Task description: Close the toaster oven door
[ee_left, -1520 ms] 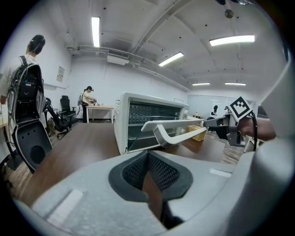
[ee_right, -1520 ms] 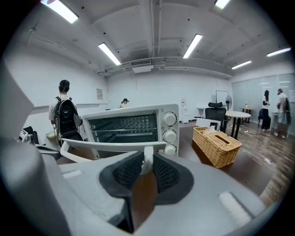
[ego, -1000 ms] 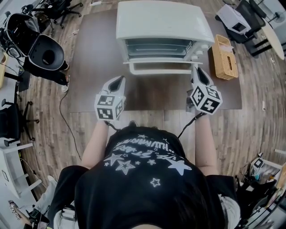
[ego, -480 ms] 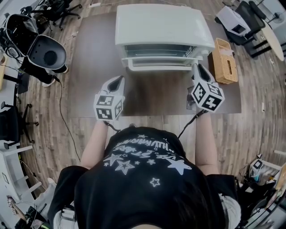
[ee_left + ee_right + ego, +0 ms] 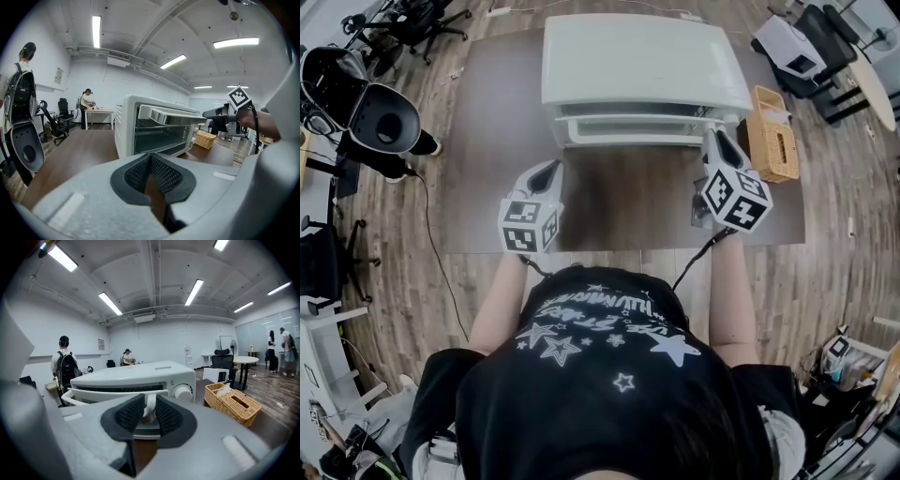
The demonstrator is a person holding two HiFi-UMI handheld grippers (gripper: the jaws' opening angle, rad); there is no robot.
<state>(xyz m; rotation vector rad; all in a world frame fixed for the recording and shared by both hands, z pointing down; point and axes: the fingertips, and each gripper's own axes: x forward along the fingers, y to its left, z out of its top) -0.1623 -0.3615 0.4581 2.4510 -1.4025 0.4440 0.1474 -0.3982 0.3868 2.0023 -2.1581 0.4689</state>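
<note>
The toaster oven (image 5: 642, 56) sits at the far side of the brown surface (image 5: 619, 202), facing the person. Its door (image 5: 171, 116) is most of the way up. In the left gripper view it hangs tilted, with a slice of the dark cavity open below it. In the head view only a thin gap shows under the oven's top.

The right tongs (image 5: 150, 409) are clamped on the right end of the door's white handle (image 5: 112, 394), at about half their spread, with a pad pressing on either side of the bar where it bends back toward the door. Gripping the end rather than the middle makes sense, I judge: it is the part nearest the right arm, and it leaves that arm clear of the door's swing (the control knob (image 5: 182, 391) sits just past it, so there is little room to stray).

The left tongs (image 5: 548, 171) are narrow, tips drawn together on nothing, and hover above the surface well short of the oven's left corner. They seem parked out of the way, since one grip is enough to turn a hinged door. A wicker basket (image 5: 773, 122) stands just right of the oven, apart from it. What is left is the last bit of upward push until the door seats flush, then the release.
</note>
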